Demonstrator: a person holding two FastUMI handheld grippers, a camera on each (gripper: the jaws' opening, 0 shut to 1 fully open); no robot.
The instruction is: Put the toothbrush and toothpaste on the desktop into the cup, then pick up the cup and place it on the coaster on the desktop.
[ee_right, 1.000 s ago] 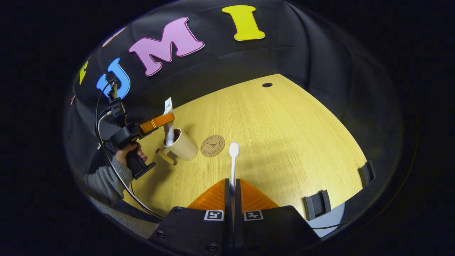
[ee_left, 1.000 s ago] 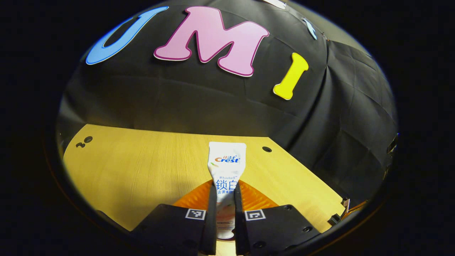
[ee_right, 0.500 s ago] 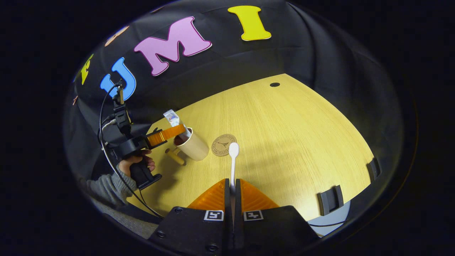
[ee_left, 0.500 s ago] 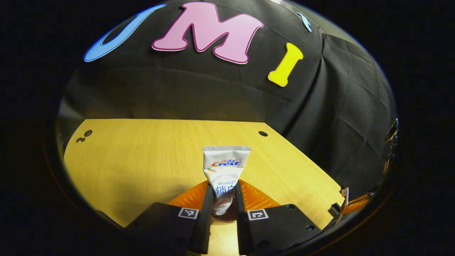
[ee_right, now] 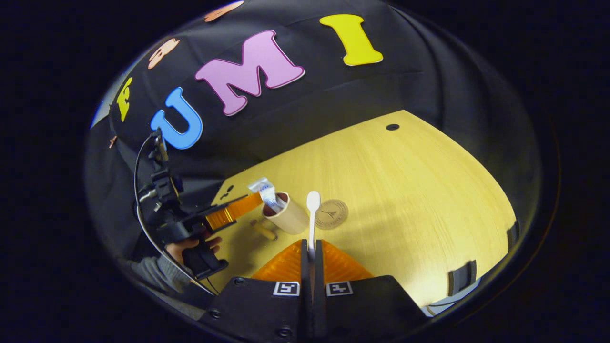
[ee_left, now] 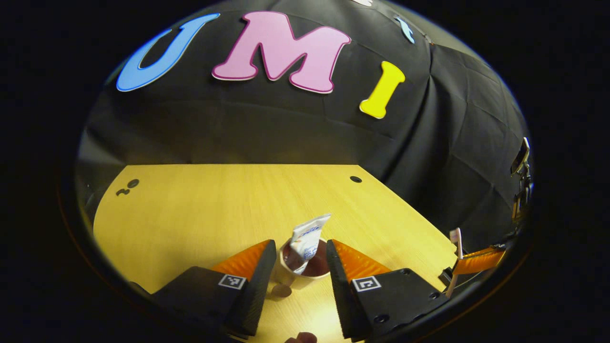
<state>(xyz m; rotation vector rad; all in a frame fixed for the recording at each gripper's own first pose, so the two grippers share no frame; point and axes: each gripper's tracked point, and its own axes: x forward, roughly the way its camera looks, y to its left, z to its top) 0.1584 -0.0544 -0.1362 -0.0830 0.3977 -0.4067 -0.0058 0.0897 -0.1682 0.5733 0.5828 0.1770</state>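
Now carry toothbrush (ee_right: 312,214), pinched in right tool (ee_right: 312,252), head-up over cup (ee_right: 288,216); lower beside leaning toothpaste (ee_left: 305,240); keep spread left tool (ee_left: 296,255) clear.

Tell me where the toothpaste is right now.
The toothpaste stands tilted inside the cup, between the open left gripper's fingers; in the right gripper view, the cup sits left of the coaster.

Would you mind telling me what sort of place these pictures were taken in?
Probably a recording booth set up as a desk: a wooden desktop against a black cloth wall, with a cup, toothpaste and coaster as props.
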